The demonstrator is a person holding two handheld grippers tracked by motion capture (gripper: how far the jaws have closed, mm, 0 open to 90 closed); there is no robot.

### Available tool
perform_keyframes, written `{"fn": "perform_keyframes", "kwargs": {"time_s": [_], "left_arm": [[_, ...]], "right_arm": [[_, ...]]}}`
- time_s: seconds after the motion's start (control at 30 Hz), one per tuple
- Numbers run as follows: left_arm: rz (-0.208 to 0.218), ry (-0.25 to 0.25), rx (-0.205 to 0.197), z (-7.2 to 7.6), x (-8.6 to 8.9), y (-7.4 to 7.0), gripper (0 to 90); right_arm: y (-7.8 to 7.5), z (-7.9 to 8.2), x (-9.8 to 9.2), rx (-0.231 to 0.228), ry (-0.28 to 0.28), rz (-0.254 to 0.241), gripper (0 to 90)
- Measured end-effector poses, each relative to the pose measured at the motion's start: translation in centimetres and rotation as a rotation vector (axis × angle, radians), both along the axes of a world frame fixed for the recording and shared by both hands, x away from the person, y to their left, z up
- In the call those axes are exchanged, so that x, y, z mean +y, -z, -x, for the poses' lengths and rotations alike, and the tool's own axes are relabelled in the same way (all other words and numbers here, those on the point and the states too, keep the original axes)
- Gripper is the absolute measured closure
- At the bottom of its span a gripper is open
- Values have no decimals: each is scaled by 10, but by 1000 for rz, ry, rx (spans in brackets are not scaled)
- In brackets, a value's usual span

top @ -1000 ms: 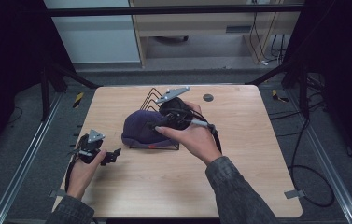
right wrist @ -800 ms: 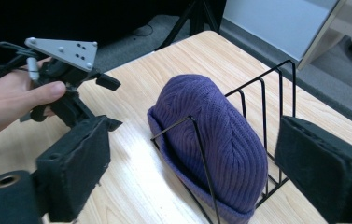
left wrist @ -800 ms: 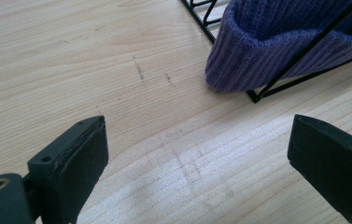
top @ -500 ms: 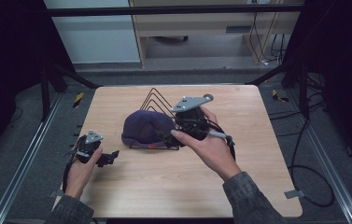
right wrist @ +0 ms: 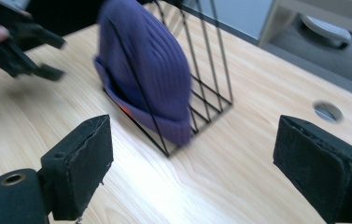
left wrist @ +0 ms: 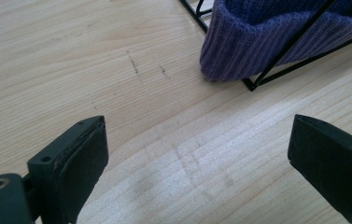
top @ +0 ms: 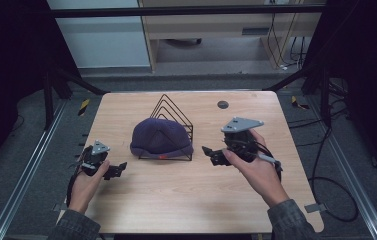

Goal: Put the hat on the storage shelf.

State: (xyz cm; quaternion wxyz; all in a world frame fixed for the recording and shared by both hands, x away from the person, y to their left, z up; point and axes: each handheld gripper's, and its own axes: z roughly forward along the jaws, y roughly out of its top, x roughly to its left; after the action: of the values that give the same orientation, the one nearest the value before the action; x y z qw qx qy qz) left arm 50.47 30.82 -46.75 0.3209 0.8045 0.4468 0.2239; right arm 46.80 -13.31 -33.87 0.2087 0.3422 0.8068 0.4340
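The right hand-held gripper is held above the bench at about 4 o'clock from the middle, and its two black jaws stand wide apart with nothing between them; in the right gripper view the padded faces look rough and a little worn. From this gripper the purple knitted hat lies toward 9 o'clock, near but not touching. The left hand-held gripper is low over the bench at about 8 o'clock, its jaws also wide apart and empty, and the hat lies from it toward 2 o'clock. I judge that both grippers are at a similar distance from the hat, and I cannot say surely which is nearer. The hat sits near the centre of the bench inside a black wire rack, which is made of thin triangular frames standing one behind another; one wire crosses over the front of the hat. The long axis of the hat runs from 9 to 3 o'clock in the high view. The hat is soft, with a ribbed folded brim that touches the wood, and a small orange mark at its lower edge. The bench is pale wood with fine grain and some small dark scratches.
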Motion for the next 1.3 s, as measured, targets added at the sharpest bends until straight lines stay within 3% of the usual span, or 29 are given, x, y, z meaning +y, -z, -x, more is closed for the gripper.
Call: {"fn": "perform_keyframes", "kwargs": {"time_s": [0.03, 0.2, 0.37, 0.67, 0.97, 1.3], "left_arm": [[-2, -7, 5, -1, 1, 1, 45], [-6, -10, 10, -2, 1, 2, 45], [-3, -17, 17, -1, 2, 3, 45], [-19, -2, 34, -3, 1, 6, 46], [-28, 0, 61, -4, 0, 8, 51], [-43, -6, 133, -6, 0, 17, 51]], "right_arm": [[9, 3, -13, 14, 25, -9, 123], [23, 8, -31, 24, 56, -12, 123], [47, 12, -50, 59, 92, -6, 121], [82, 15, -67, 122, 134, 14, 118], [103, 15, -80, 169, 163, 15, 119], [123, 11, -88, 219, 197, 49, 122]]}}
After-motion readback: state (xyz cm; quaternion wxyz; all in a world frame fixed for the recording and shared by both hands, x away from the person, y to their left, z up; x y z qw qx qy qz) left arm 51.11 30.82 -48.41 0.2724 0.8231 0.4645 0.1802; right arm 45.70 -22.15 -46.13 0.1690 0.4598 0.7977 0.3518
